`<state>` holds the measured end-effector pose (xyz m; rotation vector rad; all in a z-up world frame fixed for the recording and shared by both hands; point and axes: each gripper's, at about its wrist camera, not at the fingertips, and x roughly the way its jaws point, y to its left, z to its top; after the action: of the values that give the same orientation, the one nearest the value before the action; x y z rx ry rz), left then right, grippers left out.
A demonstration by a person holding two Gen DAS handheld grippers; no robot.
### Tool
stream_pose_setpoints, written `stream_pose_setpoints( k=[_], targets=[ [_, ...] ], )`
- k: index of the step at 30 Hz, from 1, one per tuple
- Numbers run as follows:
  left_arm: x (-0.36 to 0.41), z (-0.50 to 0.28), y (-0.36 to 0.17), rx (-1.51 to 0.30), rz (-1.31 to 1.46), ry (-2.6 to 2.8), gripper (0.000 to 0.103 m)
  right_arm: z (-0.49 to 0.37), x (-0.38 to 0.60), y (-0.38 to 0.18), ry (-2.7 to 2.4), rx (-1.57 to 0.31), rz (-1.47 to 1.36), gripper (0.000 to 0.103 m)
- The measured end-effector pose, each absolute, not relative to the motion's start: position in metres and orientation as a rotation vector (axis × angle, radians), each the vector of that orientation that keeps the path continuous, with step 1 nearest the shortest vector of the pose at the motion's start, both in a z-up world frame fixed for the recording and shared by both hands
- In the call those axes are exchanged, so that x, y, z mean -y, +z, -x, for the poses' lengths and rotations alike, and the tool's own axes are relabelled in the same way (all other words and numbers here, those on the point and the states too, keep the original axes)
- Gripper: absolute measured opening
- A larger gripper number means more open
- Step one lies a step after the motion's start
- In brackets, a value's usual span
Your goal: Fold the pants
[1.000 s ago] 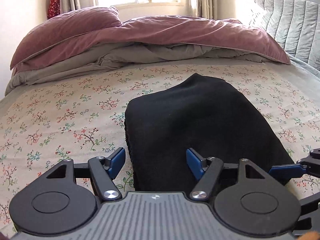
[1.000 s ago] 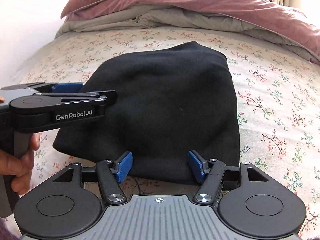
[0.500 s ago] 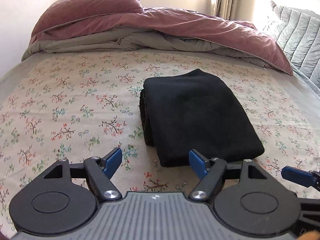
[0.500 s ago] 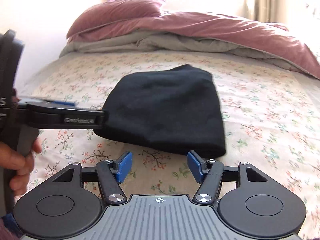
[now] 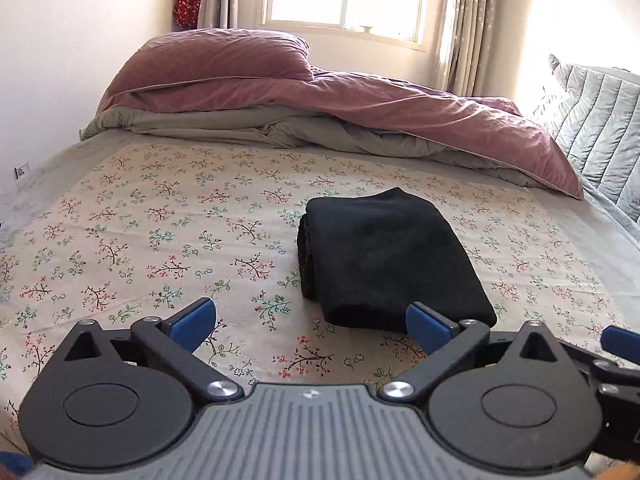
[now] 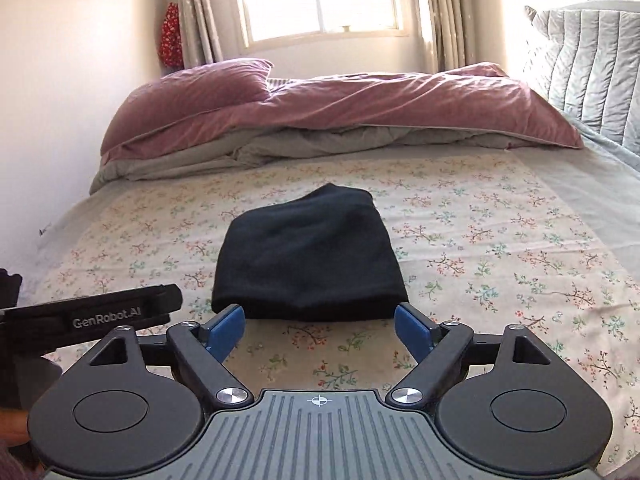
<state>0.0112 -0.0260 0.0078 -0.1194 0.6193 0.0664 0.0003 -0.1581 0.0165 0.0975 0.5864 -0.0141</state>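
The folded black pants (image 5: 384, 256) are lying mid-bed on the flowered sheet (image 5: 160, 240), long axis running toward the pillow-end edge, just ahead of both the left claw (image 5: 310, 326) and right claw (image 6: 318, 330), each opening with nothing between its jaws.

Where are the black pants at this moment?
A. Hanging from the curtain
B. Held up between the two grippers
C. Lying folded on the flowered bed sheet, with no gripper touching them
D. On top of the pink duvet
C: the folded black pants lie flat on the flowered bed sheet, and the opening left gripper and right gripper have nothing between their jaws.
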Motion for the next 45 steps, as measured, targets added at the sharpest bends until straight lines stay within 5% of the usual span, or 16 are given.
stream_pose_setpoints(
  k=[6,45],
  targets=[
    [0.026,-0.009,-0.018,-0.665,0.071,0.071,0.103,0.004,0.169,-0.015,-0.003,-0.605,-0.092,0.099],
    [0.038,-0.018,-0.043,-0.756,0.095,0.034,0.103,-0.004,0.183,-0.044,-0.109,-0.671,-0.05,0.101]
  ],
)
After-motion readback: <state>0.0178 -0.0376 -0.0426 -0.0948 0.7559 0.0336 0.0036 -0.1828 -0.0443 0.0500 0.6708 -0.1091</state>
